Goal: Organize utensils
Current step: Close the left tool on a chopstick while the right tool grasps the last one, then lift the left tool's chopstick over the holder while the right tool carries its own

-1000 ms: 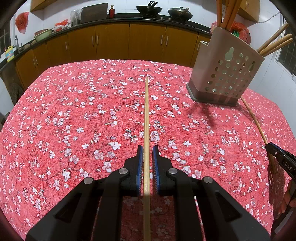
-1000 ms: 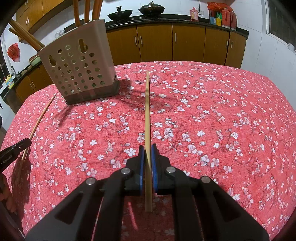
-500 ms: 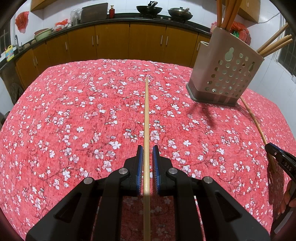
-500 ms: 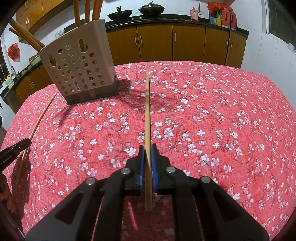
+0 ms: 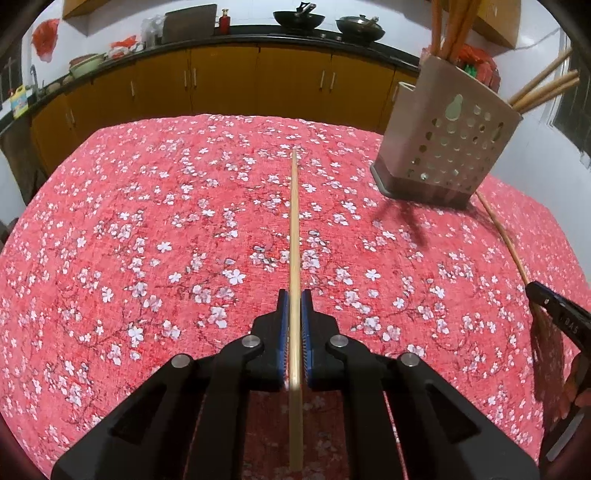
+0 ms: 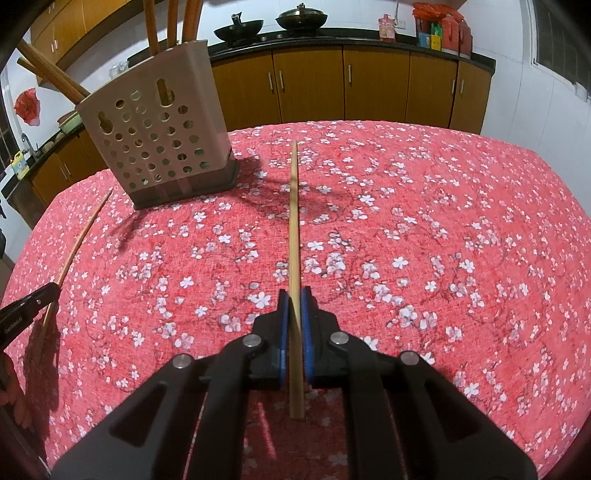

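Note:
My left gripper is shut on a wooden chopstick that points straight ahead over the red flowered tablecloth. My right gripper is shut on a second chopstick, also pointing ahead. A beige perforated utensil holder with several chopsticks standing in it sits at the far right in the left wrist view, and at the far left in the right wrist view. Each gripper's held chopstick shows from the side in the other view: at the right edge and at the left edge.
Brown kitchen cabinets with a black counter run behind the table; pans and bottles stand on it. The table edge curves away at the far side. The other gripper's tip shows at the right edge and at the left edge.

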